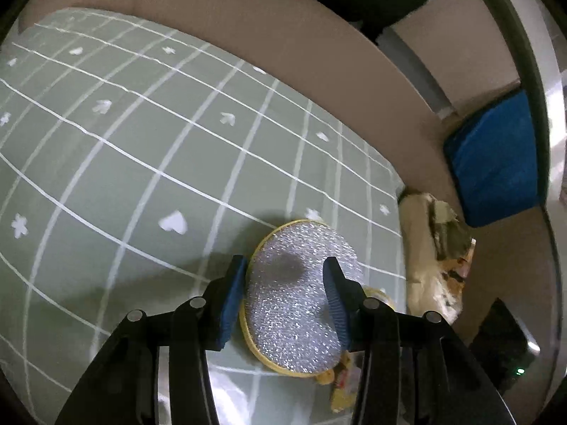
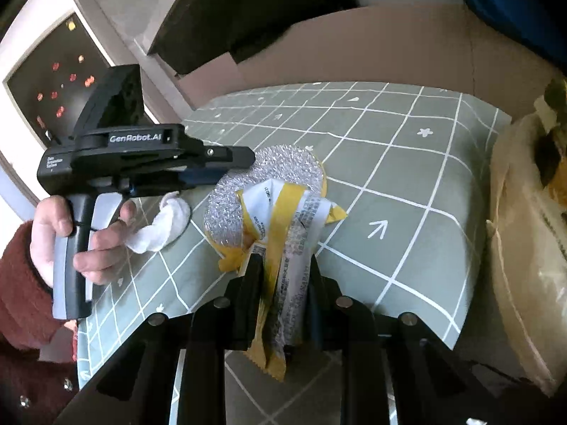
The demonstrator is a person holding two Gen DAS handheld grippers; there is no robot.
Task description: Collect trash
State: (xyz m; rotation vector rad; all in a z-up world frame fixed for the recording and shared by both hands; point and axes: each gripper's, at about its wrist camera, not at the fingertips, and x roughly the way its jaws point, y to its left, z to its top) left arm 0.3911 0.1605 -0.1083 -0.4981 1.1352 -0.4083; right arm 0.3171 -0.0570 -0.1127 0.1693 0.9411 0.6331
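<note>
- Yellow-and-white wrapper [image 2: 283, 248], crumpled and printed, sits clamped between the jaws of the right tongs [image 2: 283, 265]; its lower tail hangs past the pads, off the near edge of the worktop [image 2: 407, 163].
- Just beyond the wrapper lies a silvery, glittering pad [image 2: 269, 184] with a yellow rim, flat on the green grid-patterned cloth.
- Left tongs [image 1: 285, 276] stand apart, one blue pad on each side of that silvery pad [image 1: 297, 301], hovering over it without pressing, as far as the left wrist view shows.
- Beside the silvery pad, toward the person's hand [image 2: 81, 233], lies a wad of white tissue [image 2: 163, 223].
- On the far side of the silvery pad from the tissue, off the worktop, stands a pale plastic bag [image 2: 524, 248] with waste inside, likely the collecting point.
- Step in hand, by judgement: the wrapper is gripped and ready to lift.
- Next move calls for carrying it clear of the silvery pad and across to the bag without the loose tail snagging; the tissue remains to be gathered.
</note>
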